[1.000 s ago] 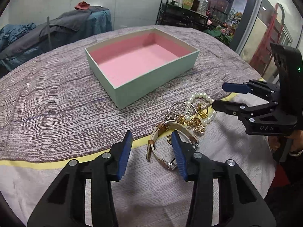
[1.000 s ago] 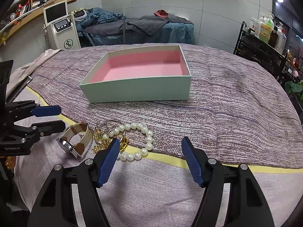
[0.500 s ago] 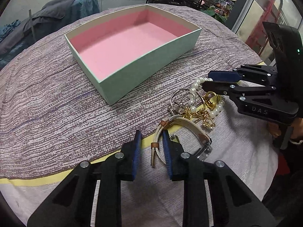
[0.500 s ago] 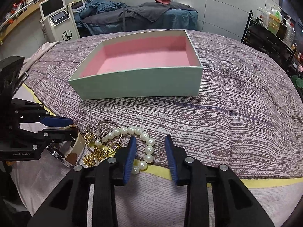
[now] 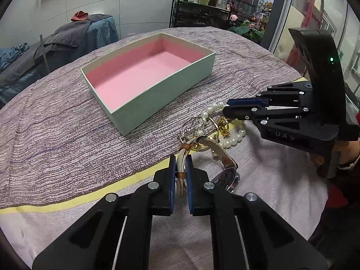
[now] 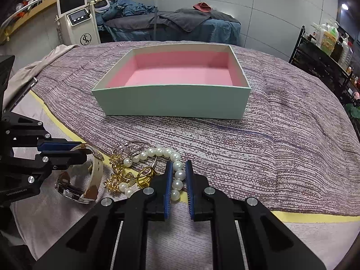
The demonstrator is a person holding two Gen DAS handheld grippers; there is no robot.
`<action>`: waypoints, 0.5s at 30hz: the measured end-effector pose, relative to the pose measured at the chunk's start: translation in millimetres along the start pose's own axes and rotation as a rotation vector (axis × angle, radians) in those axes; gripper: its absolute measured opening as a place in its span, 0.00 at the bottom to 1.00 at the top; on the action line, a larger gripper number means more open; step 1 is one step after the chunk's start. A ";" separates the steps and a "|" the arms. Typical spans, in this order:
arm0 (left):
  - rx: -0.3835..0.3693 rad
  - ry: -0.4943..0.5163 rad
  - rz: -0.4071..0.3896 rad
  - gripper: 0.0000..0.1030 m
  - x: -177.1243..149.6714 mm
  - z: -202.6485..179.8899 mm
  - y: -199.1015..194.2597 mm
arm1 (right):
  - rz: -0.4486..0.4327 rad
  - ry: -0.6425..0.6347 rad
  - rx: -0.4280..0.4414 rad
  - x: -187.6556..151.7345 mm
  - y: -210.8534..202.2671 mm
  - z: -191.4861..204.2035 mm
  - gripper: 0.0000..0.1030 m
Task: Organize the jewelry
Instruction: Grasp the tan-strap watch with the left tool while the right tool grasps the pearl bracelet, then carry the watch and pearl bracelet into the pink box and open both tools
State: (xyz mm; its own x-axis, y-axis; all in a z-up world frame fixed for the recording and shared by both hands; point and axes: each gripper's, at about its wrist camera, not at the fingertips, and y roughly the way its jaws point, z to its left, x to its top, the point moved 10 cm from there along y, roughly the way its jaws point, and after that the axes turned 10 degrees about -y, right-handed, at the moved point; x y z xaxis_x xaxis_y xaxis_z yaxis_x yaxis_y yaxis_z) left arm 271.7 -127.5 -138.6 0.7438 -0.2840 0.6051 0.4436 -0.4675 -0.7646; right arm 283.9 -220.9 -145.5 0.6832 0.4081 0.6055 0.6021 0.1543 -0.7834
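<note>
A mint box (image 5: 157,94) with a pink lining stands open on the cloth, with nothing in it. In front of it lies a heap of jewelry. My left gripper (image 5: 181,157) has its jaws closing tight on the cream strap of a watch (image 5: 216,150), whose steel face (image 5: 227,178) hangs beside the right finger. My right gripper (image 6: 179,165) has its jaws closing on a pearl bracelet (image 6: 157,151), with several pearls pinched between the blue pads. Gold pieces (image 6: 117,171) and silver rings (image 5: 191,123) lie between the two grippers. The left gripper (image 6: 83,151) shows at the right wrist view's left edge.
The purple woven cloth (image 6: 281,135) ends in a yellow band (image 5: 67,204) near me. Behind the table are a covered treatment bed (image 6: 180,22), a white machine (image 6: 78,20) and a black rack of bottles (image 5: 202,6). A person's hand (image 5: 346,150) grips the right tool.
Both grippers went from wide open to shut. The left closed on the watch strap and raised it a little. The right closed on the pearl bracelet.
</note>
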 end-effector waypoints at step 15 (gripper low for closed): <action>-0.022 0.002 -0.090 0.09 6.3 -9.5 -45.3 | -0.167 -0.084 -0.019 31.9 -62.3 18.3 0.09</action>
State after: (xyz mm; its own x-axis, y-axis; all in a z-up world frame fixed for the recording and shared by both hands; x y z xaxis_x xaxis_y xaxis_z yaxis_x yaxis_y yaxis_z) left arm 251.7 -116.1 -98.1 0.7004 -0.2422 0.6714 0.4974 -0.5089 -0.7025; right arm 260.6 -201.0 -79.9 0.5364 0.4525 0.7124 0.7126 0.2094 -0.6696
